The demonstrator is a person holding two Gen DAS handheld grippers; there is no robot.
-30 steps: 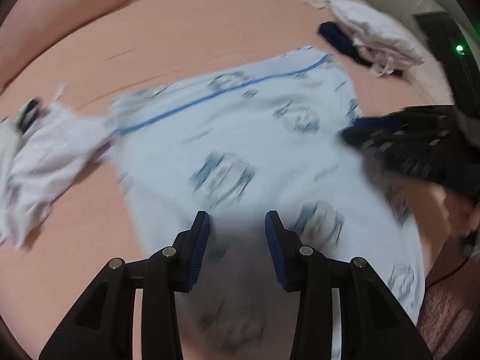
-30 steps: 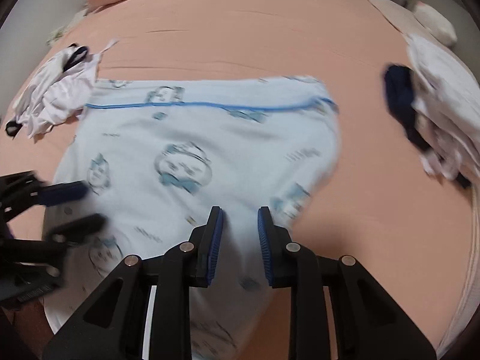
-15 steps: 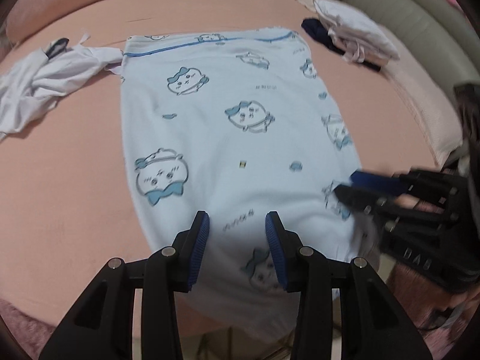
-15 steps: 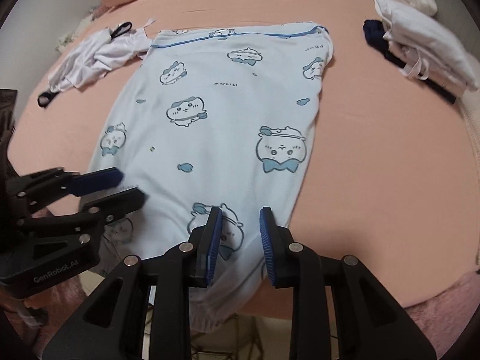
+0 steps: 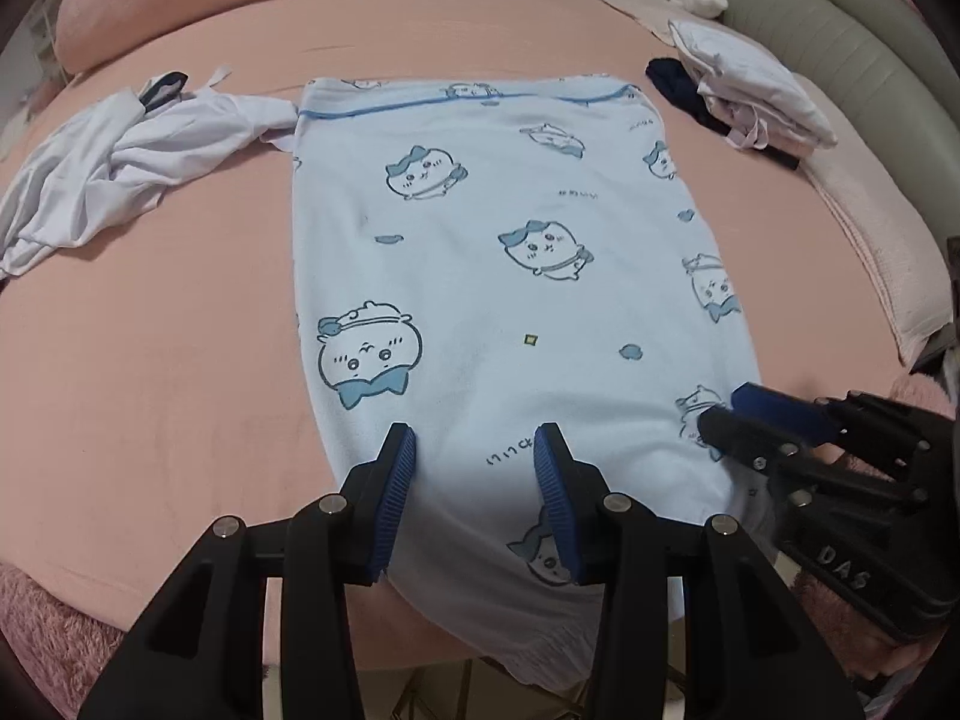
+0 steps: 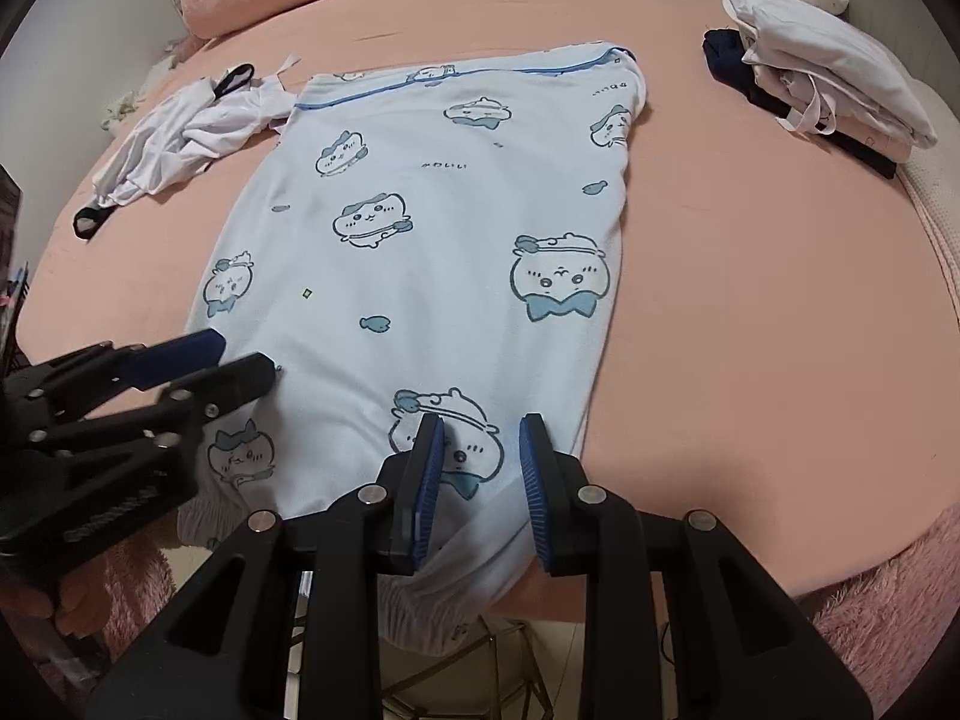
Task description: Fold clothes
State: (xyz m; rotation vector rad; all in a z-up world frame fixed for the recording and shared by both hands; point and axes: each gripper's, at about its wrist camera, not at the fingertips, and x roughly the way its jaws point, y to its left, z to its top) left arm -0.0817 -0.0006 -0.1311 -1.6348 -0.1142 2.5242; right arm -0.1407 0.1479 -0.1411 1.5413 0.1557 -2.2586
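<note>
Left wrist view shows the pale blue cartoon-print garment (image 5: pixel 504 276) spread flat on the pink bed (image 5: pixel 150 324), so the left gripper (image 5: pixel 474 498), jaws opening and empty at six o'clock, and the right gripper (image 6: pixel 480 474), also unclenched, should each pinch the near hem evenly.

Both wrist cameras looked steeply down from the bed's (image 5: pixel 180 312) near edge, close, sharing the blue garment (image 5: pixel 492 276).

Left gripper (image 5: pixel 474 456), jaws opening, hangs over pale blue garment (image 5: pixel 480 276); right gripper (image 5: pixel 729 411) at four o'clock.
</note>
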